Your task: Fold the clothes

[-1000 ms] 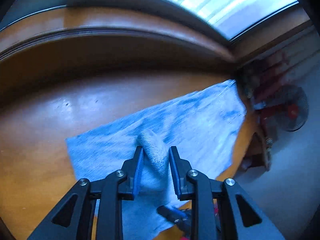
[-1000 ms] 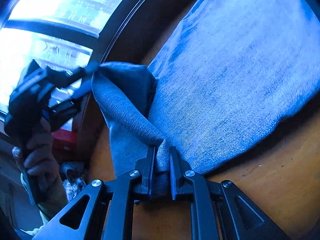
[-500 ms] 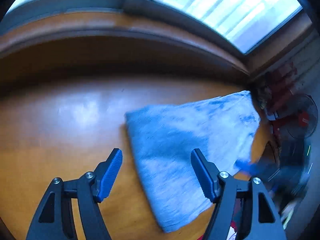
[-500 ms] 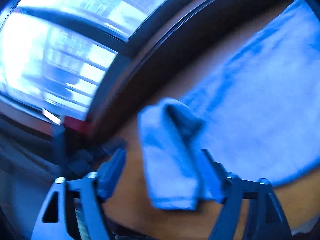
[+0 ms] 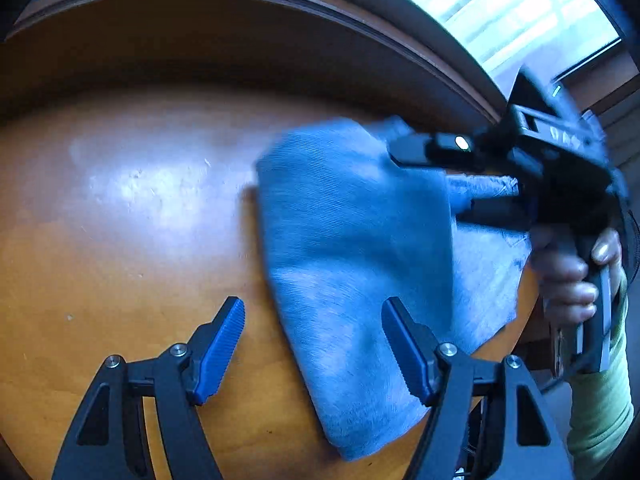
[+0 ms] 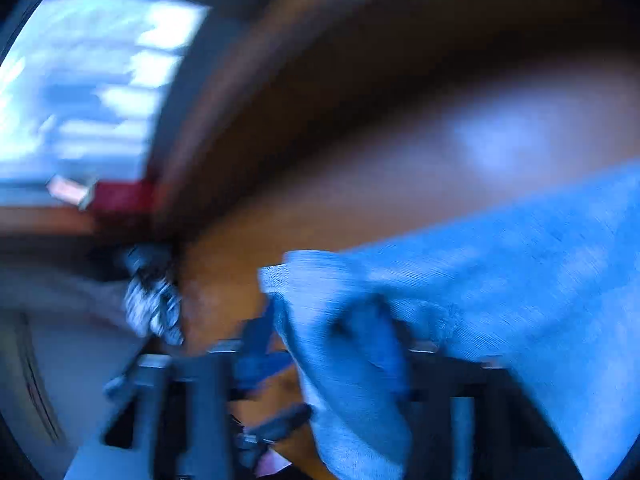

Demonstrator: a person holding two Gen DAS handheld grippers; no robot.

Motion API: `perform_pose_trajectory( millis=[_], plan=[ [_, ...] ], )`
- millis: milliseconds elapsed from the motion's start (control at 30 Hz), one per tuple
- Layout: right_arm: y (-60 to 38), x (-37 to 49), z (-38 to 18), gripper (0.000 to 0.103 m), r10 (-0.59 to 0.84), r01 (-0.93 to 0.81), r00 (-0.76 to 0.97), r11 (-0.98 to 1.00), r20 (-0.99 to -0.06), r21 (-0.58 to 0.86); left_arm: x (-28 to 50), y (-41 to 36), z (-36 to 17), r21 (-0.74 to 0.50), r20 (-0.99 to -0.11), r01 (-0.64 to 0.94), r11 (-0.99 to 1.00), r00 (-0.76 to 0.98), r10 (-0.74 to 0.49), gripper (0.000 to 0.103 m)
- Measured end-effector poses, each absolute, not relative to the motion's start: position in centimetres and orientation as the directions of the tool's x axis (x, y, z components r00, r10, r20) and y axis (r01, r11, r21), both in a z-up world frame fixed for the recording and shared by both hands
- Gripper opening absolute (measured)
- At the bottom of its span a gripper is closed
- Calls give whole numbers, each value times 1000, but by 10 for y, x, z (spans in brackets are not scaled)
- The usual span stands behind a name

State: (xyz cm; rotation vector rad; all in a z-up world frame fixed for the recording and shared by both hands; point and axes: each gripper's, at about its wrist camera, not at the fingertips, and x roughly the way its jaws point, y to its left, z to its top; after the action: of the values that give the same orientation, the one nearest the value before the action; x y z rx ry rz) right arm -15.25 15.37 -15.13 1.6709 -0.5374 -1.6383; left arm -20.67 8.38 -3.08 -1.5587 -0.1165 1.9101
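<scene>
Lying folded on a wooden table (image 5: 132, 248), a blue cloth (image 5: 352, 264) sits between and just ahead of the left claw's (image 5: 312, 344) spread, empty fingers. To its right, a hand (image 5: 568, 276) holds the right claw (image 5: 460, 176), cloth between its fingers; motion blur hides whether it grips.

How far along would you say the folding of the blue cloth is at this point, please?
Done: the blue cloth lies doubled over on the wooden table. In hand: the right gripper has a cloth edge between its fingers; whether clamped is unclear. The left gripper hovers open, holding nothing. Left: any further fold and squaring the uneven edges.
</scene>
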Motion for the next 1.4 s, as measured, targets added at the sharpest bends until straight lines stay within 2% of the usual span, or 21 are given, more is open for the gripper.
perform_pose_trajectory(
  millis=[67, 167, 267, 333, 400, 500, 567, 633, 700, 833, 967, 1067, 1167, 1300, 1367, 1400],
  plan=[
    [140, -138, -136, 31, -784, 306, 109, -559, -611, 771, -204, 96, -37, -456, -843, -433, -777, -68, 533, 69],
    [129, -119, -121, 31, -814, 453, 95, -478, -574, 753, -198, 100, -40, -453, -844, -448, -771, -64, 533, 69],
    [137, -130, -138, 31, -830, 421, 61, -482, -555, 768, -193, 110, -45, -455, -847, -464, -760, -38, 530, 69],
    [161, -139, -151, 34, -830, 364, 18, -513, -557, 777, -186, 121, -47, -435, -856, -494, -753, -33, 516, 69],
    [179, -149, -165, 42, -824, 299, -28, -547, -565, 782, -180, 129, -43, -405, -863, -523, -750, -52, 502, 69],
    [211, -143, -162, 42, -831, 284, -94, -550, -548, 786, -174, 134, -35, -362, -870, -552, -751, -88, 484, 69],
    [222, -137, -154, 42, -763, 328, -157, -639, -626, 696, -178, 126, -23, -368, -852, -544, -754, -128, 508, 69],
    [226, -134, -145, 35, -682, 379, -205, -717, -702, 585, -190, 114, -12, -367, -838, -512, -777, -181, 515, 69],
    [213, -127, -140, 32, -601, 462, -212, -757, -771, 463, -203, 101, -10, -351, -839, -470, -810, -226, 495, 69],
    [152, -99, -152, 26, -446, 688, -174, -693, -878, 216, -226, 94, -28, -329, -868, -413, -849, -223, 444, 69],
    [92, -76, -154, 17, -490, 801, -147, -568, -859, 187, -230, 105, -40, -279, -882, -445, -851, -231, 410, 69],
    [72, -61, -135, 17, -622, 839, -129, -483, -772, 250, -222, 110, -37, -254, -879, -452, -855, -261, 400, 69],
    [75, -64, -140, 29, -605, 805, -160, -537, -780, 251, -217, 106, -40, -271, -884, -423, -865, -246, 397, 69],
    [106, -68, -141, 35, -493, 678, -269, -707, -828, 200, -206, 106, -39, -301, -874, -421, -855, -237, 425, 69],
    [113, -65, -131, 39, -505, 625, -292, -744, -812, 237, -200, 107, -37, -290, -876, -438, -851, -236, 420, 69],
    [118, -63, -127, 47, -536, 603, -280, -743, -796, 289, -197, 109, -37, -287, -877, -443, -849, -236, 420, 69]
  ],
)
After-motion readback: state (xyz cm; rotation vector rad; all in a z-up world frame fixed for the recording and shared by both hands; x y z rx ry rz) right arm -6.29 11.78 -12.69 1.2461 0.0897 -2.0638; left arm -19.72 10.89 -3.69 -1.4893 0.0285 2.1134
